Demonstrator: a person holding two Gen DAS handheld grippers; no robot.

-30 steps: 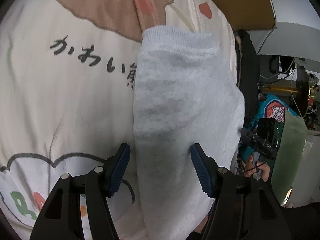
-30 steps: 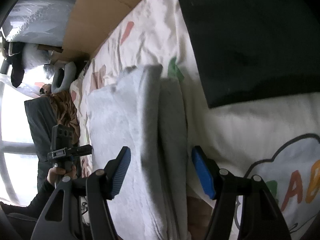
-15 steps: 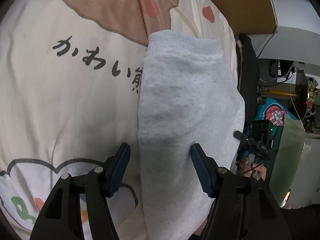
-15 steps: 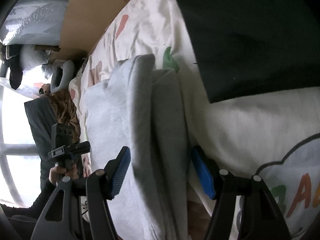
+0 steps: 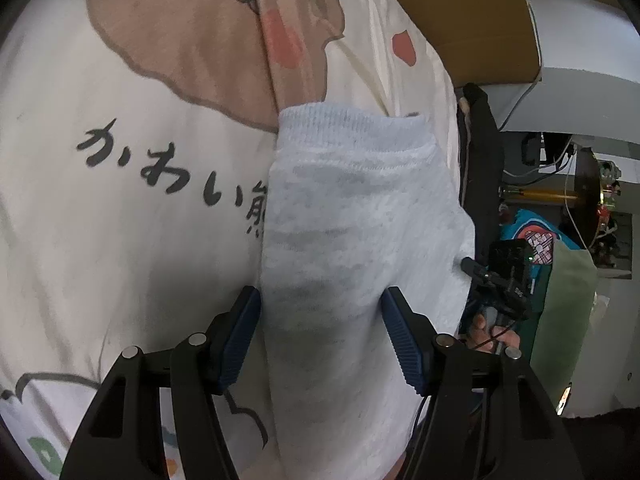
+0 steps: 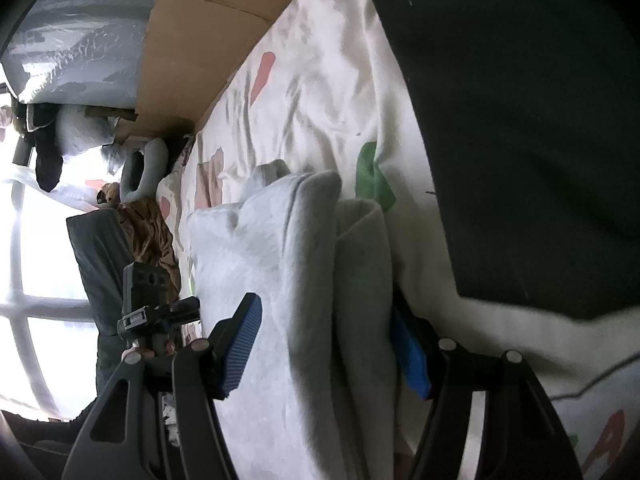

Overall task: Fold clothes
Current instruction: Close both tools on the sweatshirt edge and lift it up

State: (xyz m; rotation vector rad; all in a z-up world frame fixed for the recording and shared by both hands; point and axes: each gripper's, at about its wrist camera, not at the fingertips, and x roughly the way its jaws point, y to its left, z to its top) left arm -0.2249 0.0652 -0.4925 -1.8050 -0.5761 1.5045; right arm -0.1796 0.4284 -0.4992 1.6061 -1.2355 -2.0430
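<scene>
A: Where's the garment?

B: The pale grey, fleecy folded sweatshirt (image 5: 352,248) lies on the cream printed cotton bedsheet (image 5: 120,240), beside a black cloth (image 6: 520,120).

A: And the jaws?

B: The left gripper (image 5: 320,332) stands spread astride the bundle; whether its pads press, I cannot tell. The right gripper (image 6: 324,344) straddles the stacked folds, likewise spread.

A: How will it handle?

B: Soft, thick, light, likely floppy. I'd grip the doubled edge near the ribbed hem.

A: Containers?

B: Only a brown cardboard box (image 5: 472,20); contents hidden.
</scene>
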